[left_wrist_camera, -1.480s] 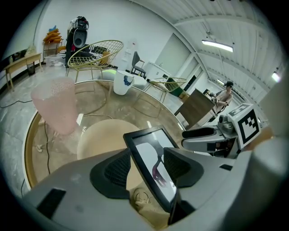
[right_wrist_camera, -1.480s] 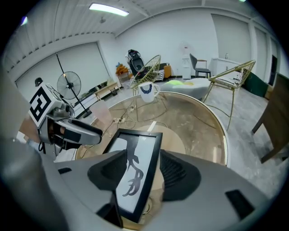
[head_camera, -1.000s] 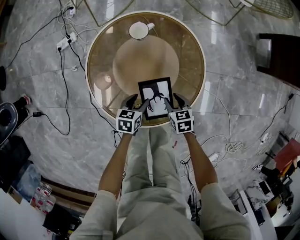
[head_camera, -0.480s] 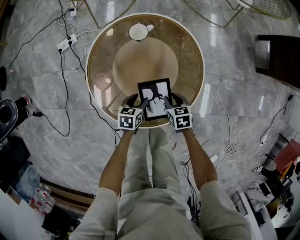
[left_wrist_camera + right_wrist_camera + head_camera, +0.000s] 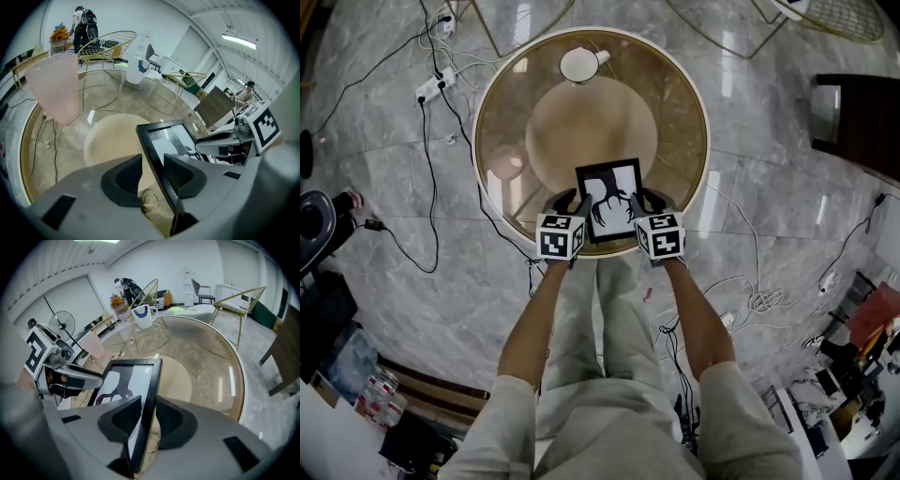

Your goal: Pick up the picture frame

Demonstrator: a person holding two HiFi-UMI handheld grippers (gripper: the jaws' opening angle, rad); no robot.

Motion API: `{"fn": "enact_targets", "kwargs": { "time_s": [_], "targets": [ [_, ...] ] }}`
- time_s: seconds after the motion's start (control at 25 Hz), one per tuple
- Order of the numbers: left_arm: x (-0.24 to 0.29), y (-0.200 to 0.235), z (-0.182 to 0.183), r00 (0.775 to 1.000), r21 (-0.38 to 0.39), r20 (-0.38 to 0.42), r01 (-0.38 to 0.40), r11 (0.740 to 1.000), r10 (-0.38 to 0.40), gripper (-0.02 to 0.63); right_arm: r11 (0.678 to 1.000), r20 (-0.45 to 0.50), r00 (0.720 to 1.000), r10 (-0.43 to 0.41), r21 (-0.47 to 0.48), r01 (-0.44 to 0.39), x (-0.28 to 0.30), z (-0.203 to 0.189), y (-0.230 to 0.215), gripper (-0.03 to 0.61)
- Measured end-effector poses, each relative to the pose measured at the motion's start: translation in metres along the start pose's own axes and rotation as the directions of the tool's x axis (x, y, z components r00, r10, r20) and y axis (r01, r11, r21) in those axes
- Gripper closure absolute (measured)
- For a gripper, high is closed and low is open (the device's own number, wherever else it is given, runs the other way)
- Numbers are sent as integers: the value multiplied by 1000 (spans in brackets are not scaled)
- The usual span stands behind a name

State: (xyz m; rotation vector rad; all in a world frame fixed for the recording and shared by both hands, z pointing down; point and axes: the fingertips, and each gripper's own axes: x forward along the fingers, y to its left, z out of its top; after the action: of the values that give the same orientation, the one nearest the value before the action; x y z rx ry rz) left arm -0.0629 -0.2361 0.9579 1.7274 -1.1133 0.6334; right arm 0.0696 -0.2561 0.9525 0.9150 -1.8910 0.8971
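Observation:
The black picture frame with a black-and-white print stands near the front edge of the round glass table, between both grippers. My left gripper holds its left edge; in the left gripper view the frame runs between the jaws of the gripper, and the pads meet it at the tips. My right gripper is shut on the right edge; in the right gripper view the frame is pinched tightly in the gripper. The frame's lower edge is hidden behind the gripper bodies.
A white cup stands at the table's far side and a pink glass at its left. Cables and a power strip lie on the marble floor. Wire chairs and dark furniture surround the table.
Both grippers have drawn inward against the frame's two side edges. The frame has shifted slightly toward me and stayed there over the last half second.

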Motion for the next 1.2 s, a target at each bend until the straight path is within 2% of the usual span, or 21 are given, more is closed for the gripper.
{"fn": "enact_targets", "kwargs": {
  "time_s": [0.12, 0.28, 0.64, 0.96, 1.2],
  "targets": [
    [1, -3, 1, 1000, 0, -3, -2, 1000, 2, 508, 1000, -8, 1000, -12, 1, 12, -1, 0, -1, 488],
    [1, -1, 1, 1000, -32, 6, -23, 999, 23, 515, 1000, -10, 1000, -19, 2, 19, -3, -3, 2, 497],
    [-3, 0, 0, 999, -41, 5, -48, 998, 48, 529, 997, 19, 997, -69, 23, 69, -12, -9, 9, 499],
    [-19, -11, 8, 997, -26, 50, -64, 998, 65, 537, 992, 70, 990, -123, 39, 121, -31, -4, 11, 502],
    [-36, -20, 27, 991, -13, 108, -78, 997, 79, 538, 988, 130, 979, -155, 23, 154, -49, 14, 12, 505]
  ]
}}
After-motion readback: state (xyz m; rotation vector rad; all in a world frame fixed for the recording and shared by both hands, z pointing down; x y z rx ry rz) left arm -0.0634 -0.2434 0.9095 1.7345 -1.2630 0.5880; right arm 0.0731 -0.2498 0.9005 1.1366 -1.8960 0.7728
